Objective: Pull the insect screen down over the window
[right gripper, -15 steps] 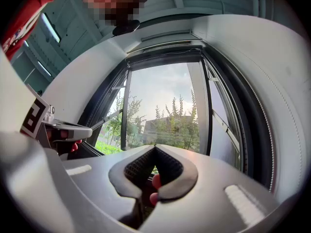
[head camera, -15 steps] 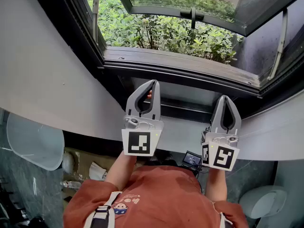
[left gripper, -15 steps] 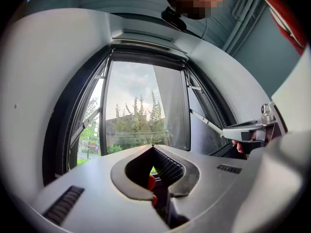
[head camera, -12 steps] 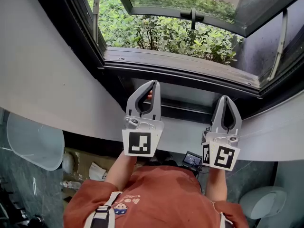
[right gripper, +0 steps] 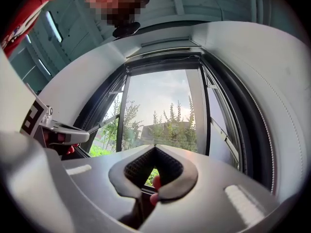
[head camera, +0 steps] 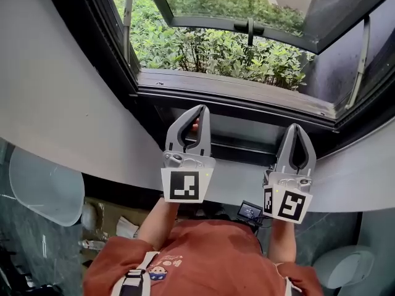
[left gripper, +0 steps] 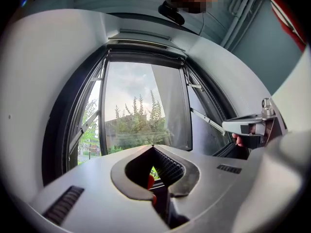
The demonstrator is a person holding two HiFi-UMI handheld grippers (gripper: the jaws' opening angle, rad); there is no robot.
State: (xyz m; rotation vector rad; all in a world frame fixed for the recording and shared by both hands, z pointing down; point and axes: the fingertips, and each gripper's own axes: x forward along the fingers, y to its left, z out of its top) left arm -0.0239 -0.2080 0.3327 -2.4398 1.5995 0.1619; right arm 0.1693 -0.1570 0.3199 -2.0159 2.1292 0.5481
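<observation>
Left gripper [head camera: 197, 108] and right gripper [head camera: 295, 127] were closed on nothing; window [head camera: 234, 94] open.
I saw both tip pairs pressed together; the insect screen [left gripper: 146, 42] sat at the window's top, well above and beyond both jaws.

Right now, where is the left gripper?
In the head view, the left gripper is left of centre, shut, below the sill, beside the right gripper.

Window opening [head camera: 210, 48] stands clear ahead — side stays [head camera: 128, 14] and sash handle [head camera: 250, 28] perhaps intrude.
</observation>
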